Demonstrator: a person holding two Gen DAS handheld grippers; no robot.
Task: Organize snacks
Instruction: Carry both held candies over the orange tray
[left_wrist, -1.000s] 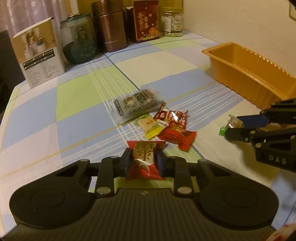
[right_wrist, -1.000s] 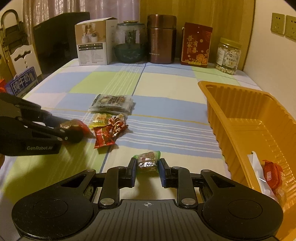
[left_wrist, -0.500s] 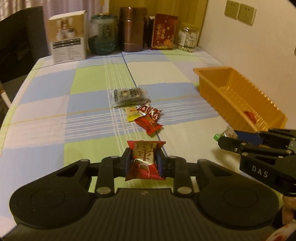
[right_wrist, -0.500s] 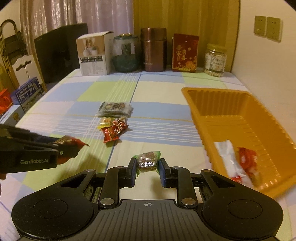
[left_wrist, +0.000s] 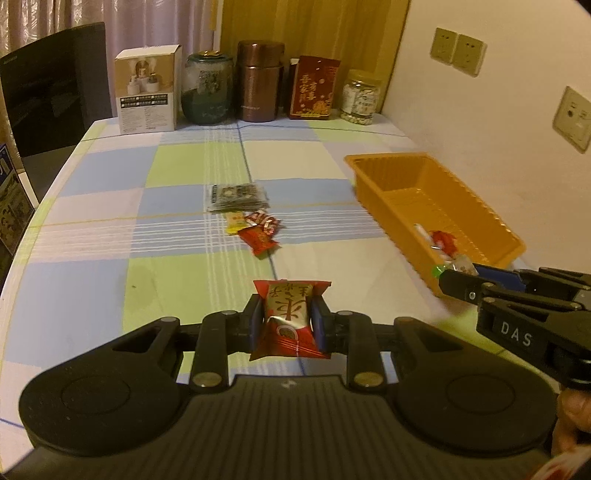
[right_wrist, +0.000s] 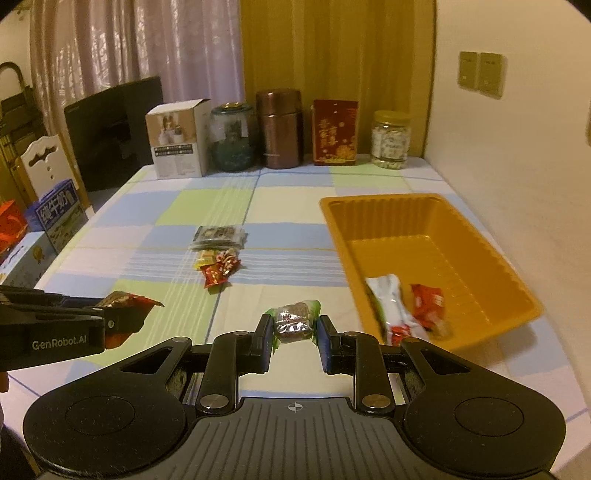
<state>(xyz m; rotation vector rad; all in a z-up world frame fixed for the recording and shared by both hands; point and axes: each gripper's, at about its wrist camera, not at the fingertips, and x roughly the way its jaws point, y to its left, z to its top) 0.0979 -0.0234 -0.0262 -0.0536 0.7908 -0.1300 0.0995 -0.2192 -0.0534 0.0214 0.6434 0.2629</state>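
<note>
My left gripper is shut on a red and gold snack packet, held above the checked tablecloth. My right gripper is shut on a small green-ended candy; in the left wrist view that candy hangs by the near corner of the orange tray. The tray holds a white packet and a red packet. A loose pile of snacks with a dark flat pack lies mid-table. The left gripper shows at the right wrist view's left edge.
A white box, a glass jar, a brown canister, a red box and a nut jar line the table's far edge. The wall runs along the right. A dark monitor and boxes stand to the left.
Both grippers have risen and pulled back from the pile, each still holding its snack. The right gripper now sits closer to the tray's near end.
</note>
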